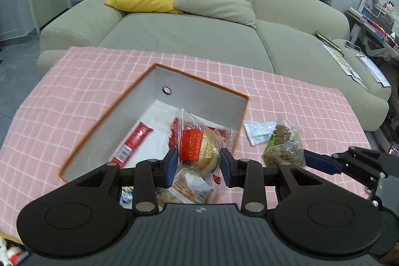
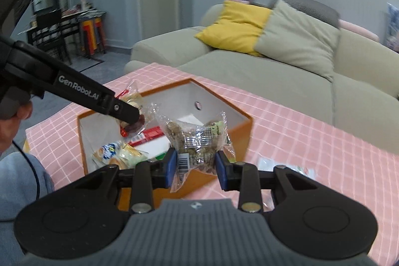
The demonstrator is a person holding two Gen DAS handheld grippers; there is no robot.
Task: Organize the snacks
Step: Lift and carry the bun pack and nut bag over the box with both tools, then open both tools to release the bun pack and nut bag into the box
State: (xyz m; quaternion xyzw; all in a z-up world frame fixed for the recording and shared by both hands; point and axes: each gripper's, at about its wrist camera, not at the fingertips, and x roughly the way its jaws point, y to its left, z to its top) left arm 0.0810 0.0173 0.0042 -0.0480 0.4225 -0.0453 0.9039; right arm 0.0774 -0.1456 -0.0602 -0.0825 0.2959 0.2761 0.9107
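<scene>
Carrying a snack in each gripper, the person is working over the orange box (image 1: pixel 159 81) on the pink checked cloth (image 1: pixel 74 81). The left gripper (image 1: pixel 199 163) is pinching a clear-wrapped bun (image 1: pixel 202 148) with a red label; the right gripper (image 2: pixel 195 166) is clamping a bag of brown nuggets (image 2: pixel 197 138) (barcode showing). Both packets are hanging above the box, which already holds a red bar (image 1: pixel 132 143). Next, probably, each needs lowering inside before the jaws are spread.

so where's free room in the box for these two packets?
Bare floor along the far wall of the box, below its round hole. Crowded nearer: red stick pack, blue-white bag. Tablecloth left of the box is free.
</scene>
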